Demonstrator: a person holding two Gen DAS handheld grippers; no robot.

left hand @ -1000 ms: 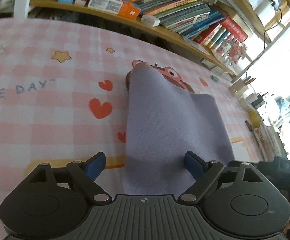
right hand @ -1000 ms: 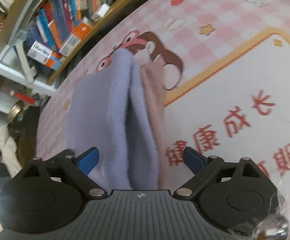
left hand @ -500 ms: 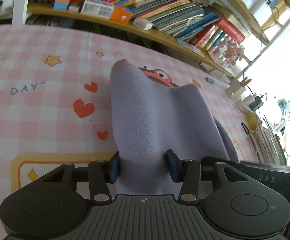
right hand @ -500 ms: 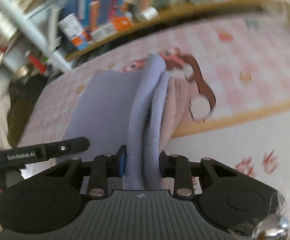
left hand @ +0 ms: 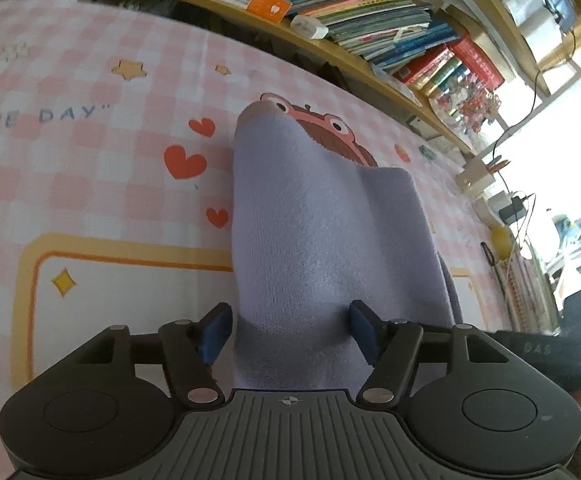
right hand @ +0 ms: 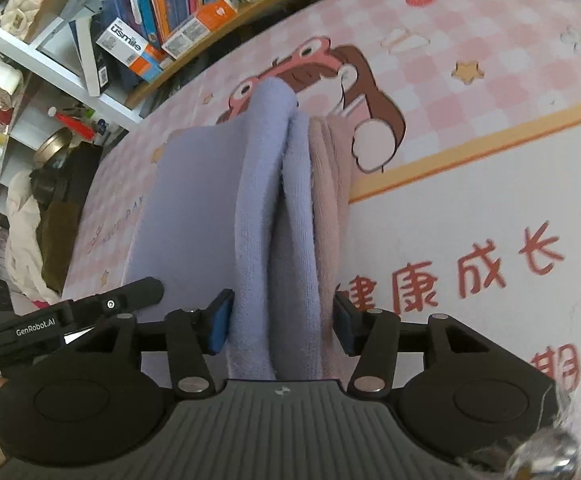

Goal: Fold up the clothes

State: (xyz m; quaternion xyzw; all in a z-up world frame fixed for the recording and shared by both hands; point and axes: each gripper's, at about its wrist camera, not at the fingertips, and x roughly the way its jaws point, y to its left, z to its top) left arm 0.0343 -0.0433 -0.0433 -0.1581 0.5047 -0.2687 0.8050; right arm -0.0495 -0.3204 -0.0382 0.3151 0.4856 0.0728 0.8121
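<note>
The left claw [left hand: 290,332] is partly spread around the purple cloth [left hand: 322,240], with a little gap on one side. The right claw [right hand: 282,324] touches the bunched folds on both sides. I cannot tell if it squeezes. The cloth's far end lies on the cartoon animal [left hand: 330,128]. To fold neatly, keep both claws level, so the edges match.

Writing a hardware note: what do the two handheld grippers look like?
Both the left gripper and the right gripper have black ribbed bodies, round side discs, silver pivot screws and blue-padded fingers. The left one, seen from the right wrist, carries white "GenRobot.AI" lettering.
</note>
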